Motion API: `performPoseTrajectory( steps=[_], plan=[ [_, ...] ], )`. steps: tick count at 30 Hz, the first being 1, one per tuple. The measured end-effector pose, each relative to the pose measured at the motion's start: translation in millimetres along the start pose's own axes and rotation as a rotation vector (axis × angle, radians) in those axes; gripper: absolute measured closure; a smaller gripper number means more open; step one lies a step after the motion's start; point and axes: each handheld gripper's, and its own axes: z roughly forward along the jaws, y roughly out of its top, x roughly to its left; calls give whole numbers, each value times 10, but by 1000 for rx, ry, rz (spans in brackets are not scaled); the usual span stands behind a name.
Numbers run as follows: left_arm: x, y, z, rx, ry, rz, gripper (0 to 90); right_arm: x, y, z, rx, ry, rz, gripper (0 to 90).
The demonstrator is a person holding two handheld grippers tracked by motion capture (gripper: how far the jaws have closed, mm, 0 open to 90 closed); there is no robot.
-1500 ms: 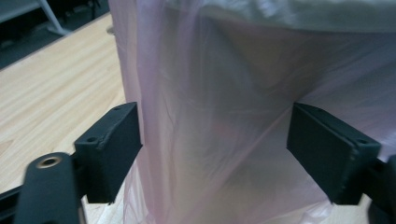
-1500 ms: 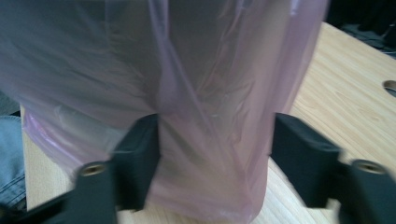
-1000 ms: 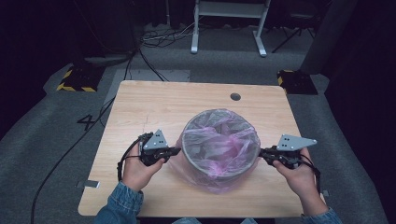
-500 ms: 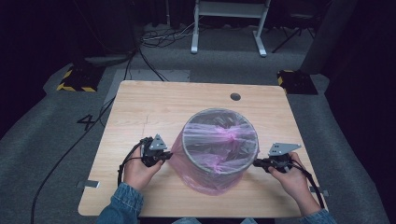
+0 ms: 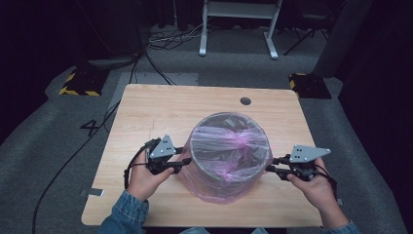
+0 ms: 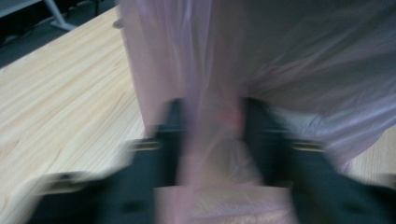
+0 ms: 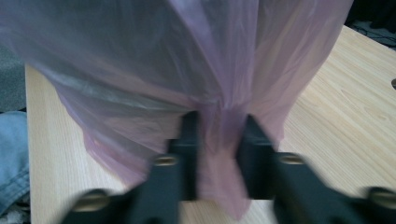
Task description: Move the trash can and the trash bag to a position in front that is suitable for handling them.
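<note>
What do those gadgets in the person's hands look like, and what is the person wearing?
Each gripper, left and right, is black with two black jaws, a grey three-cornered plate on top and a trailing black cable. The person wears blue denim sleeves.

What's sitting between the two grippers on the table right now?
In the high view, the grey bin lined with a pink plastic bag stands between the left gripper and the right gripper; each pinches the bag's film.

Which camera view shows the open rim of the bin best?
The high view: it looks down on the whole round rim of the bin, lined with the pink bag. The left gripper view and the right gripper view show the bag's film draped over the bin's side, between black jaws, not the rim.
</note>
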Motion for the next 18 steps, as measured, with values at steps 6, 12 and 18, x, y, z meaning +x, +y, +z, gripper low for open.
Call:
performPoseTrajectory(
  steps=[6,12,18],
  plan=[
    [76,-142,197,143,30,-48,900,-39,-65,180,60,-18,43,900],
    [139,-368,333,183,20,-108,900,-118,-401,389,148,-7,110,900],
    [147,-358,349,186,55,-122,900,-180,-483,389,148,-30,128,900]
  ],
)
